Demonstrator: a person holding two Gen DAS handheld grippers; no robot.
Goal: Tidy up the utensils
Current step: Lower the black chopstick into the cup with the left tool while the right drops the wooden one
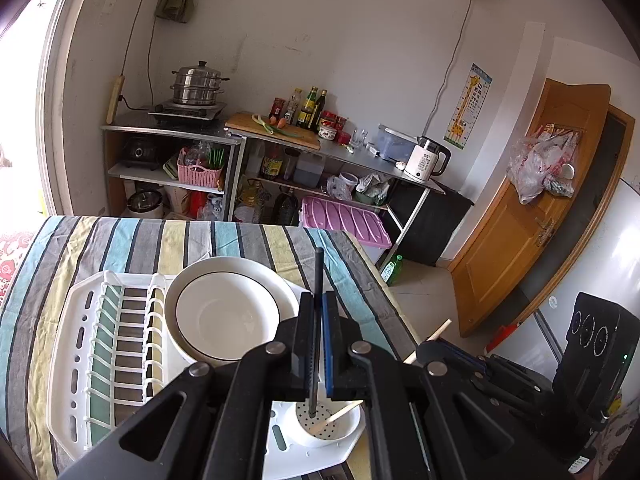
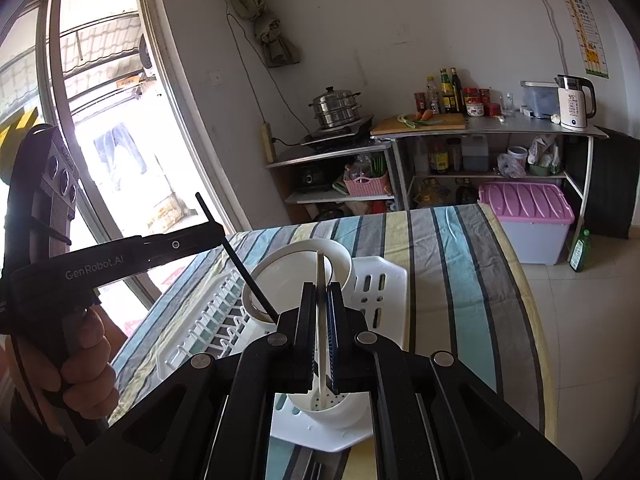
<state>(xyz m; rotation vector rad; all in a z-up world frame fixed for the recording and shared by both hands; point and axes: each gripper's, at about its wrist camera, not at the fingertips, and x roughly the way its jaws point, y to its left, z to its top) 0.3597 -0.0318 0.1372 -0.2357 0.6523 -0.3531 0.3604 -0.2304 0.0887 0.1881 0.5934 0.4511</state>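
With the left hand-held gripper [image 1: 318,320] clenched on a black chopstick [image 1: 318,280] and the right hand-held gripper [image 2: 320,312] on a pale chopstick [image 2: 320,276], both tips sit over the perforated cup [image 1: 332,424], so each should lower straight before letting go.

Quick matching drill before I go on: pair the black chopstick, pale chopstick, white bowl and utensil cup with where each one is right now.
Things:
1. black chopstick
2. pale chopstick
3. white bowl
4. utensil cup

Places:
A. resting on the white dish rack
B. clamped in the right gripper
C. corner of the rack, under both grippers
D. clamped in the left gripper

Pairs: 1-D, 2-B, 3-A, 4-C
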